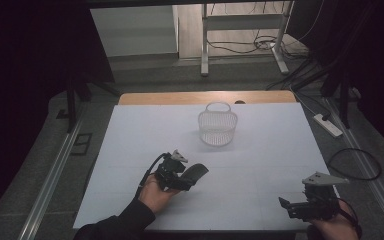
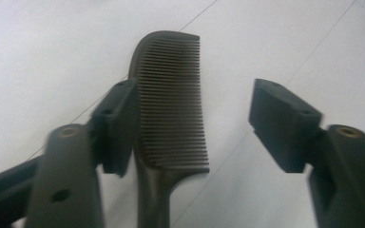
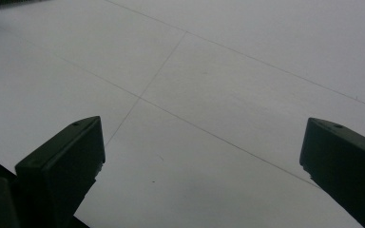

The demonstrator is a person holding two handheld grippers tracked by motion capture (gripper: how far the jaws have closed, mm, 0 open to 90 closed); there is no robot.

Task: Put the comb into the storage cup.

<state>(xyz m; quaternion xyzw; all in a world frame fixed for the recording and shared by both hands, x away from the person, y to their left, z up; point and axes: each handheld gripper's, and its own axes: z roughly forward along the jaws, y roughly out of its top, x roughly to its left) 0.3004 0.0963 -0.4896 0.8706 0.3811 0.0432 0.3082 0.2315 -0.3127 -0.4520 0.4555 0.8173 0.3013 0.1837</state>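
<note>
A dark plastic comb (image 2: 171, 109), fine-toothed with a curved spine, is lying on the matte white desk (image 1: 260, 170) between the spread jaws of the left gripper (image 2: 192, 126), brushing one pad. The right gripper (image 3: 202, 166) is hovering wide open, near a white mesh basket (image 1: 218, 125).

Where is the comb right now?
In the high view the comb lies on the white table, left of centre, between the left tool's open jaws, nearer the person than the basket.

On the counter (image 1: 130, 150), the comb (image 1: 196, 172) lies near the front left; the basket (image 1: 217, 125) stands behind it.
</note>
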